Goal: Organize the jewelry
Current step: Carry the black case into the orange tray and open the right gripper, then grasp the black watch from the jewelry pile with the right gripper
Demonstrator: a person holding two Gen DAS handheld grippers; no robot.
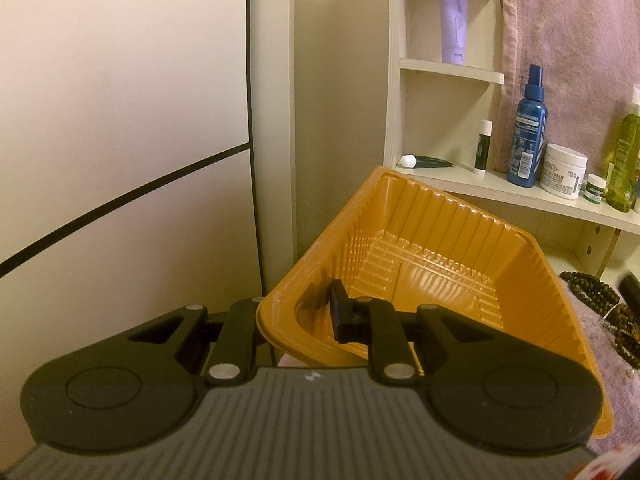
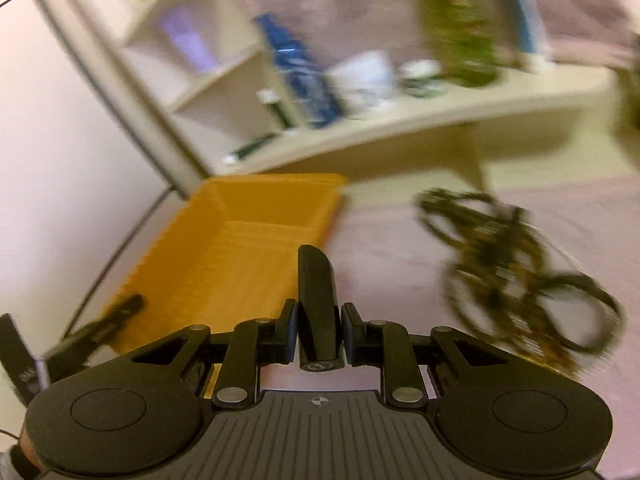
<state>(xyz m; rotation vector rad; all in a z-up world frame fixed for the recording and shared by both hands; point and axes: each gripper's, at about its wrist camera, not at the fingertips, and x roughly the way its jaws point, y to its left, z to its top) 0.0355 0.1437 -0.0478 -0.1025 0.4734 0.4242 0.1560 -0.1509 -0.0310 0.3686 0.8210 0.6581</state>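
Left wrist view: the left gripper (image 1: 298, 316) is closed on the near rim of an orange ribbed plastic tray (image 1: 432, 248), one finger inside the tray wall, the other outside it; the tray is tilted, its far corner raised toward 12 o'clock. The tray interior shows no contents. At 3 o'clock, on a pink cloth (image 1: 600, 344), lie strands of dark brown bead necklaces (image 1: 600, 300), just beside the tray's right rim. At 1 to 2 o'clock a pale shelf unit (image 1: 520, 196) carries a blue spray bottle (image 1: 528, 128), a white jar (image 1: 564, 170), a green bottle (image 1: 624, 152), a small stick with a white cap (image 1: 482, 146) and, one shelf up, a lilac tube (image 1: 454, 24). A pale wall panel (image 1: 120, 120) with a dark seam fills 9 to 11 o'clock. Right wrist view (heavy motion blur): the right gripper (image 2: 319, 336) is clamped on a slim dark cylindrical object (image 2: 318, 296), which stands up between the pads and points toward 12 o'clock; what it is cannot be told. The tray (image 2: 240, 248) sits at 10 to 11 o'clock on the cloth (image 2: 392, 248), with the left gripper (image 2: 112, 324) on its near corner at 9 o'clock. The tangle of bead necklaces (image 2: 516, 276) lies at 2 to 3 o'clock, apart from the tray. The shelf (image 2: 400, 132) with its blurred bottles runs across 12 to 1 o'clock.
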